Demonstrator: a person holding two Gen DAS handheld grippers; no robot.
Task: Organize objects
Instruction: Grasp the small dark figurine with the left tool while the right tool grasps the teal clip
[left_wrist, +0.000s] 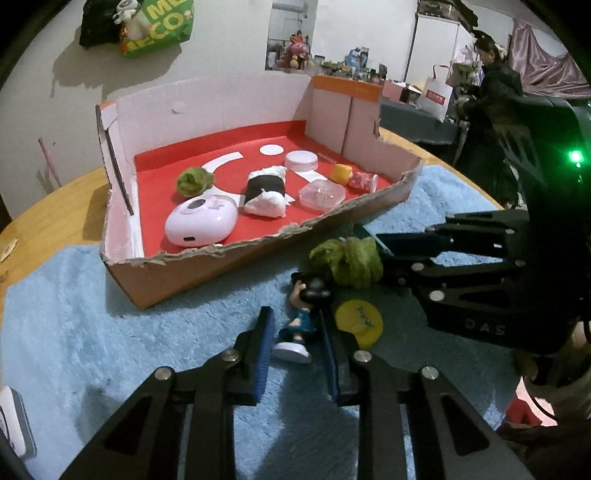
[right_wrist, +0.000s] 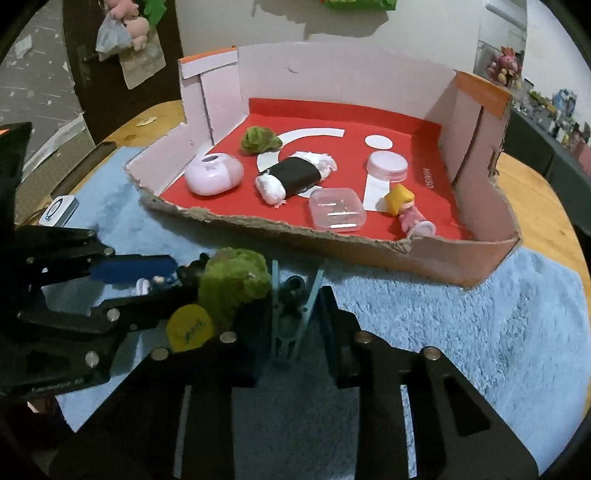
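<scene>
Both pickups look made: left gripper clamps the figurine, right gripper seemingly pinches the clip (half hidden); next, lift both into the box.

red-floored box, fluffy blue mat, yellow disc, green pompom.

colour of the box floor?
Red with white shapes; clearest in the right wrist view.
</scene>
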